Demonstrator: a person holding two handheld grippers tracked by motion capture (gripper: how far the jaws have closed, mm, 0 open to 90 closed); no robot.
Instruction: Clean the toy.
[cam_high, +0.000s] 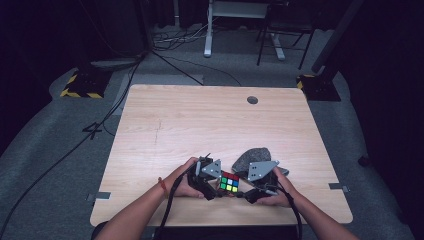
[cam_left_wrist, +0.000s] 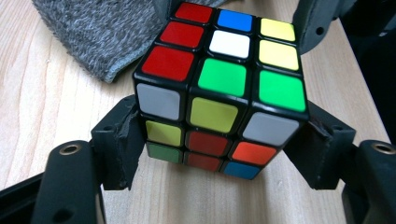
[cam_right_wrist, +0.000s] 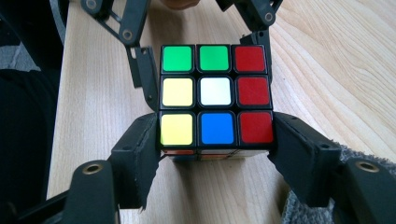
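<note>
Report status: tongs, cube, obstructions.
Left tongs and right tongs both clamp the multicoloured plastic puzzle cube from opposite sides. Grey fuzzy cloth lies just behind, touching nothing visibly.

Tool (cam_left_wrist: 219, 149) jaws flank cube (cam_left_wrist: 222, 88); grey cloth (cam_left_wrist: 93, 32) behind.

High view: fixed above the person's edge of the table (cam_high: 210, 125), facing forward and down; far off, taking in the whole top and the floor beyond.
Left gripper view: rides on the left gripper (cam_left_wrist: 219, 154), looking along its jaws, very close to the cube (cam_left_wrist: 219, 93), low over the wood.
Right gripper view: rides on the right gripper (cam_right_wrist: 215, 149), facing the opposite way, equally close.
Shared: cube, grey cloth (cam_high: 252, 156), table grain; the right gripper view also catches the left gripper beyond.
</note>
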